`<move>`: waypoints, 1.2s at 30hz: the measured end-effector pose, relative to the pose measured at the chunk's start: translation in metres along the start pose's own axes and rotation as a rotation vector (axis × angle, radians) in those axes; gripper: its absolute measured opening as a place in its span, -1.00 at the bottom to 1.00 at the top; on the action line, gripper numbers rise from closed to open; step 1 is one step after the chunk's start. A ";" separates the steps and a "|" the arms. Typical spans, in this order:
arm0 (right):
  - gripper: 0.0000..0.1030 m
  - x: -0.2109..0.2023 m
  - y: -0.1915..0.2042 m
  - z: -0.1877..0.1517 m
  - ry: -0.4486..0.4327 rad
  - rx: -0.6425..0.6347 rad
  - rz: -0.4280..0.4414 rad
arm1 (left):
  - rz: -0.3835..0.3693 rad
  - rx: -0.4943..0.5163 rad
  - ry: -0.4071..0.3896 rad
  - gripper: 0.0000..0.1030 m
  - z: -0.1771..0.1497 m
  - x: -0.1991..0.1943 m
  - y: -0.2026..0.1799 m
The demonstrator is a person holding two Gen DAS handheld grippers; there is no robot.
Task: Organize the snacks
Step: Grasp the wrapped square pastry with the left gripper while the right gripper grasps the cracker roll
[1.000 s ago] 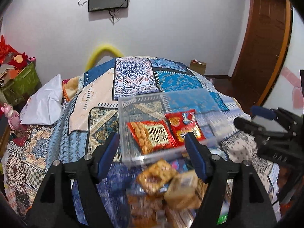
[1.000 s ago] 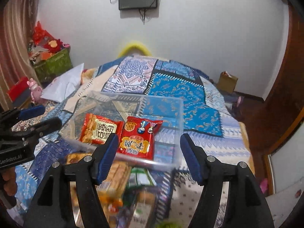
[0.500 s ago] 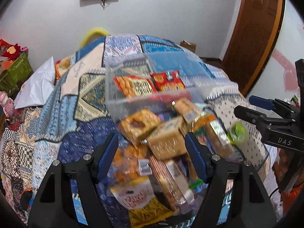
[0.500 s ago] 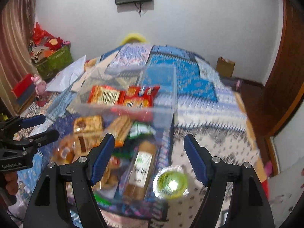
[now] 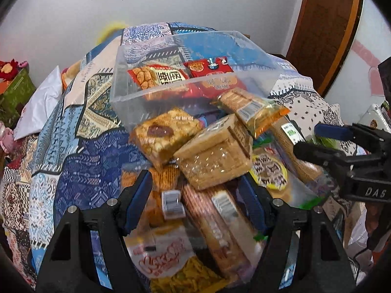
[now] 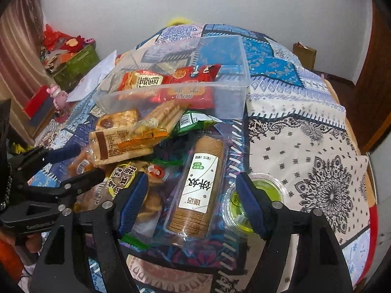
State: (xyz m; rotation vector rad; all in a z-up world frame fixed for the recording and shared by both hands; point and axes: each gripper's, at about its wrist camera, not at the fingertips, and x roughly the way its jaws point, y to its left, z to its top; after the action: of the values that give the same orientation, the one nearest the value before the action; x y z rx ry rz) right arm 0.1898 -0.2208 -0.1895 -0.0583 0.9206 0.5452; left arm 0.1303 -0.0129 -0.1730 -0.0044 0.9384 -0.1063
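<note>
Container: one clear plastic bin (image 5: 195, 48) on your patchwork bedspread (image 6: 305, 127), at the far end of the snack pile.
Contents: two packets, side by side: an orange-red cracker packet (image 5: 156, 78) and a red biscuit packet (image 5: 210, 68).

Loose on the bed, short of the bin: a heap of wrapped snacks (image 5: 202, 151), too overlapped to count. Singles you can pick out: one jam-topped pastry (image 5: 166, 131), one tube of round biscuits (image 6: 198, 185), one green jelly cup (image 6: 264, 195), one green packet (image 6: 193, 119).

Your left gripper (image 5: 198, 202): jaws apart, empty, poised over the near end of the heap; wafer packs show between them.
Your right gripper (image 6: 190, 202): jaws closing, gripping nothing; the biscuit tube lies between them, the jelly cup behind the right-hand jaw.
</note>
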 end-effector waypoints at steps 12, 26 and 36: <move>-0.02 0.019 -0.003 0.003 0.045 -0.005 0.017 | -0.045 0.031 -0.045 0.39 0.021 0.012 -0.004; -0.02 0.013 -0.006 0.020 0.007 0.019 0.035 | -0.027 0.049 -0.064 -0.12 0.017 0.010 -0.011; -0.04 0.036 -0.010 0.013 0.073 0.015 -0.006 | -0.046 0.008 -0.070 -0.17 0.009 -0.001 0.000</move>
State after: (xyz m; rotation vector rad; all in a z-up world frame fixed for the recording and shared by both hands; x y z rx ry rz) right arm 0.2214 -0.2107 -0.2107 -0.0673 0.9958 0.5335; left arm 0.1372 -0.0127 -0.1667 -0.0221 0.8683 -0.1521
